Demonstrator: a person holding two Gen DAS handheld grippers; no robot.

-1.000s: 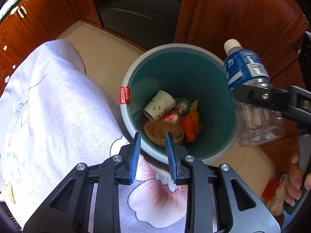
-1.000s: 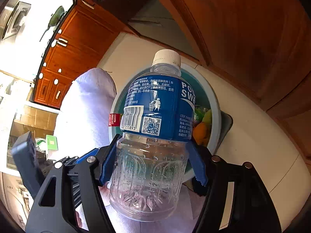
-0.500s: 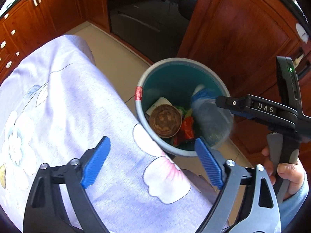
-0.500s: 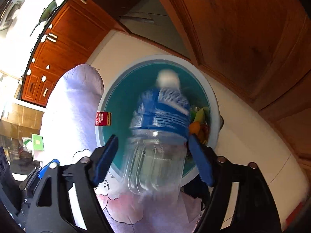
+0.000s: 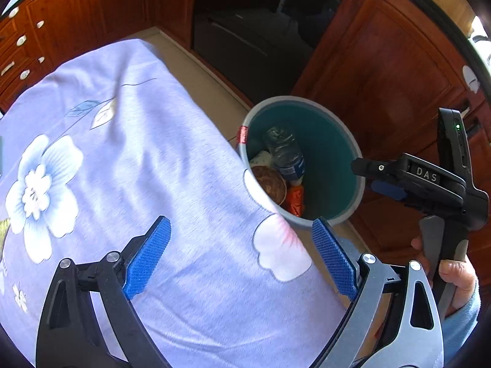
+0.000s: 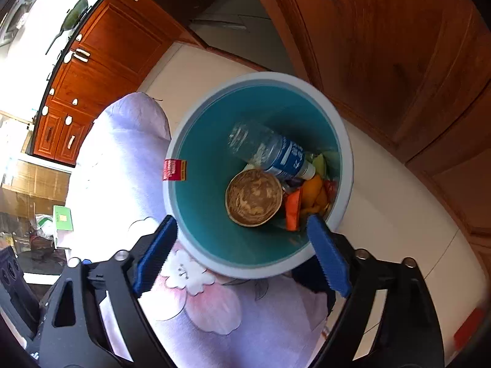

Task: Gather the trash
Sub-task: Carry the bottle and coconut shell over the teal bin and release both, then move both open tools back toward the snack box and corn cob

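Both our grippers hang empty over the table edge; the bottle lies in the bin.

At far left we see the lilac flowered tablecloth (image 5: 129, 159), and above it our left gripper (image 5: 242, 254) with its blue pads spread wide and nothing between them. Just past the cloth's edge stands the teal bin (image 6: 199, 141) with its pale grey rim and a red sticker on the lip. Inside it the plastic bottle (image 6: 270, 150) lies tilted, clear ribbed base up, blue label and white cap down, resting against a brown-smeared paper bowl (image 6: 254, 197) and orange wrappers (image 6: 293, 207). Our right gripper (image 6: 242, 251) hovers over the bin's near rim, its jaws likewise wide apart and holding nothing, and in the left wrist view it shows at far right.
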